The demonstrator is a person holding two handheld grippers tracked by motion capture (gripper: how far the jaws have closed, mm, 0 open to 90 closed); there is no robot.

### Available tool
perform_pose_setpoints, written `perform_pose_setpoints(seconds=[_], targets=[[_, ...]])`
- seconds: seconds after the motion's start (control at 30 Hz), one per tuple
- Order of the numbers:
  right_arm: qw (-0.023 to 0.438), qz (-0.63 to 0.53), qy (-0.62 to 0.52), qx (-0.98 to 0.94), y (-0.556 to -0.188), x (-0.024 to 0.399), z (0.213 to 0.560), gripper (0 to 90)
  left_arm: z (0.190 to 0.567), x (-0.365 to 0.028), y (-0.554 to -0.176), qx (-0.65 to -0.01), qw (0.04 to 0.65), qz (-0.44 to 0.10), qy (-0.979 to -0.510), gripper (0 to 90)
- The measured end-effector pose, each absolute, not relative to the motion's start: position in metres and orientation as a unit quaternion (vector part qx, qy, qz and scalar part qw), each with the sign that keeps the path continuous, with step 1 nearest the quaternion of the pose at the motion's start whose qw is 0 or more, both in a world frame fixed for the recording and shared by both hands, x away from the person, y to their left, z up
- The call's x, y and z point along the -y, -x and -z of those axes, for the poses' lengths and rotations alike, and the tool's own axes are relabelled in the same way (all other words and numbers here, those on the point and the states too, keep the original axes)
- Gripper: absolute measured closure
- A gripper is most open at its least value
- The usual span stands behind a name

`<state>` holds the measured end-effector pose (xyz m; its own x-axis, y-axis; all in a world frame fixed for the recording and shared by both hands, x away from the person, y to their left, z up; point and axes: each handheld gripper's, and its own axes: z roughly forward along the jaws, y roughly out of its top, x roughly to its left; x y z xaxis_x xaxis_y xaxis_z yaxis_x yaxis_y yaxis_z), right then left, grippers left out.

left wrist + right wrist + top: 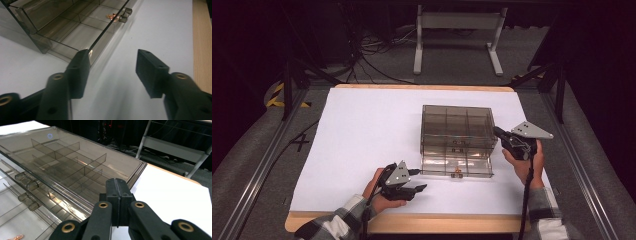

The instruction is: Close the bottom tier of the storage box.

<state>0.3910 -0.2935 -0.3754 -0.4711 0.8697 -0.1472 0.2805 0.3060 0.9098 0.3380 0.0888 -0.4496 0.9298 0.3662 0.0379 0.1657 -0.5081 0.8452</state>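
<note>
A smoky, see-through plastic drawer cabinet (457, 134), split by dividers into compartments, is seen on the white desk (362, 130), its lowest drawer (456, 166) pulled out with a coppery bit inside. The left tool (419, 180) is held with jaws apart beside that drawer's corner; the right tool (497, 131), jaws together, is set against the cabinet's right edge

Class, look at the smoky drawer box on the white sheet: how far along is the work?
Done: the bottom drawer of the drawer box stands pulled out, a small copper-coloured bit lying in it.

In hand: the right claw, shut, rests by the box's right corner, perhaps steadying it; the left claw, part-open and holding nothing, sits at the drawer's near-left corner.

Left: probably pushing that drawer in, or reaching the copper bit.
</note>
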Motion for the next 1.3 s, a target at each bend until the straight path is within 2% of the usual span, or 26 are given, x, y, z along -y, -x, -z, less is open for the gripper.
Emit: perform_pose_setpoints(seconds=[0.03,0.13,0.17,0.27,0.37,0.5,0.77,1.3], targets=[[0.335,-0.443,-0.394,-0.732,-0.39,0.292,0.376,90.0,0.449,-0.087,-0.338,-0.151,0.47,-0.109,-0.863,55.1],[0.338,-0.442,-0.395,-0.731,-0.39,0.291,0.377,90.0,0.448,-0.078,-0.337,-0.14,0.463,-0.117,-0.868,58.2],[0.341,-0.441,-0.397,-0.729,-0.389,0.291,0.377,90.0,0.448,-0.074,-0.336,-0.136,0.457,-0.122,-0.87,63.5],[0.341,-0.442,-0.398,-0.728,-0.389,0.29,0.377,90.0,0.448,-0.064,-0.335,-0.126,0.447,-0.13,-0.876,68.2],[0.342,-0.442,-0.399,-0.727,-0.388,0.291,0.377,90.0,0.448,-0.051,-0.337,-0.119,0.435,-0.141,-0.881,78.9],[0.342,-0.442,-0.396,-0.729,-0.388,0.291,0.377,90.0,0.448,-0.041,-0.339,-0.119,0.427,-0.147,-0.884,85.9],[0.342,-0.441,-0.394,-0.73,-0.387,0.291,0.377,90.0,0.445,-0.021,-0.345,-0.119,0.404,-0.174,-0.89,89.8],[0.345,-0.438,-0.394,-0.731,-0.387,0.29,0.377,90.0,0.453,0.0,-0.348,-0.122,0.383,-0.159,-0.902,89.8]])
